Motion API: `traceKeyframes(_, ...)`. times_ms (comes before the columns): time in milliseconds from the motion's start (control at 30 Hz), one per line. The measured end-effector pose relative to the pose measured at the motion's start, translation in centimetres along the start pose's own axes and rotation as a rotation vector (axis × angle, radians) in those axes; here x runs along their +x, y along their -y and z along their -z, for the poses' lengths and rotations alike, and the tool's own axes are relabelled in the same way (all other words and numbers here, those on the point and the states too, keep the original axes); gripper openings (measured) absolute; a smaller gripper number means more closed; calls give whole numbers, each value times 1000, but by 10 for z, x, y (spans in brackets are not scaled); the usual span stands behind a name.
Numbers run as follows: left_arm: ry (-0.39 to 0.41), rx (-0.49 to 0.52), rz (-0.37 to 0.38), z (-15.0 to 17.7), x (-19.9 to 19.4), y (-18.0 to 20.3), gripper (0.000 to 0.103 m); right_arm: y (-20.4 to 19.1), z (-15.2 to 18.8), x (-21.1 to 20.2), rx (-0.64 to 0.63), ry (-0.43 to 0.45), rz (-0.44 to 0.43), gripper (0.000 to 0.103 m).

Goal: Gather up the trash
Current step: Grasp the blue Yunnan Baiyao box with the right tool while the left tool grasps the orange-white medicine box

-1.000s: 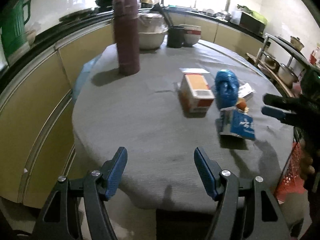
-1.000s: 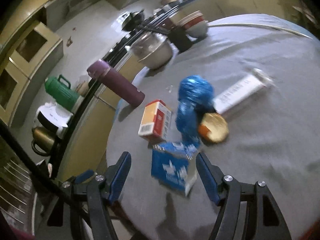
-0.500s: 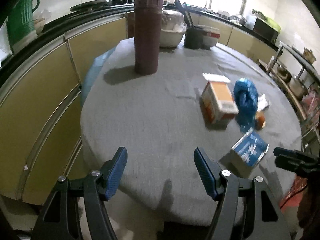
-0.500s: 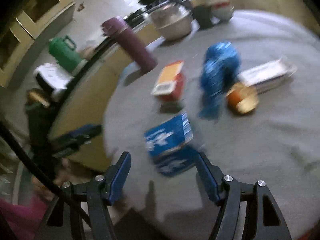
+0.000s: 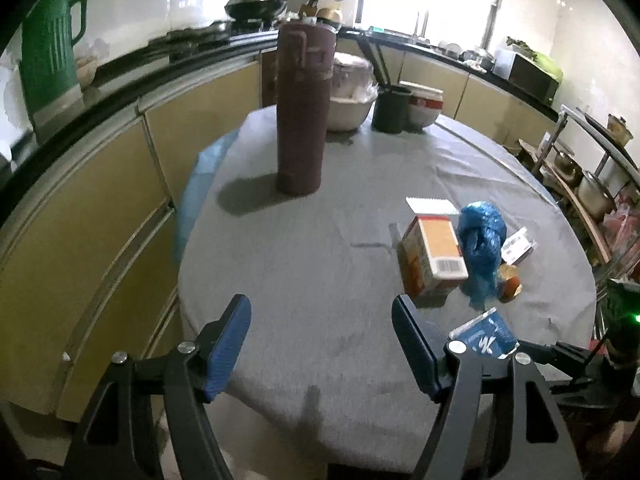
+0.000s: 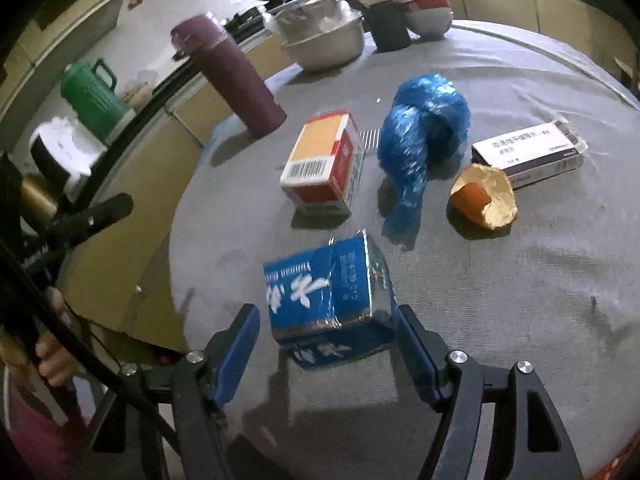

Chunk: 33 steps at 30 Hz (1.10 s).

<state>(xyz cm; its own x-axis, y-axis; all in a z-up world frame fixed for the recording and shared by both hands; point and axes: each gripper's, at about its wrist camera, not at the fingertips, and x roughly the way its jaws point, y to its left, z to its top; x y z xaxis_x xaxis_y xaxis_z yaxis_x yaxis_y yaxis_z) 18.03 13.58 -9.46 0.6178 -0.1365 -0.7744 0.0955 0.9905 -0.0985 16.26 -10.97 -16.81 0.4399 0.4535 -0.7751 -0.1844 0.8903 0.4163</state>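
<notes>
Right wrist view first: the right hand-held gripper (image 6: 325, 309) has the blue carton (image 6: 320, 292) between its jaws at a middling width. Its right pad is against the carton's side. The carton is crumpled, tipped over at an angle and looks to be clear of the cloth, close to the rim of the tabletop (image 6: 520, 300). That puts it on the near side of the maroon flask (image 6: 232, 76) and well apart from it.

The rest of the trash lies between the flask and the carton, all resting on the grey cloth. Nearest the flask is an orange-and-red box (image 6: 324, 160), lying with its barcode end toward the camera. Beyond that box, going away from the flask, sits a knotted blue plastic bag (image 6: 424, 128), just beside the box. Further out again from the flask are a piece of orange peel (image 6: 484, 196) and a flat white box (image 6: 528, 148), the peel touching or nearly touching that box.

Behind the flask, at the far edge, stand a steel bowl (image 6: 324, 40) and a dark cup (image 6: 388, 26).

From the left wrist view, the left hand-held gripper (image 5: 320, 308) hangs over the near rim, in front of the flask. Its jaws are wide with nothing between them, and they have just been opening a little further.
</notes>
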Motion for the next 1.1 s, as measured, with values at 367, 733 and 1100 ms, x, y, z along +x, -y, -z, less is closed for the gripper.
traceKeyframes(367, -29, 3, 59, -3, 6, 13, 74, -36, 8, 31, -125, 93, 200, 80)
traceKeyframes(733, -139, 95, 178, -52, 55, 77, 74, 4, 17, 13, -39, 180, 199, 75)
traceKeyframes(1100, -217, 132, 72, -48, 117, 130, 74, 61, 53, -56, 67, 256, 255, 75)
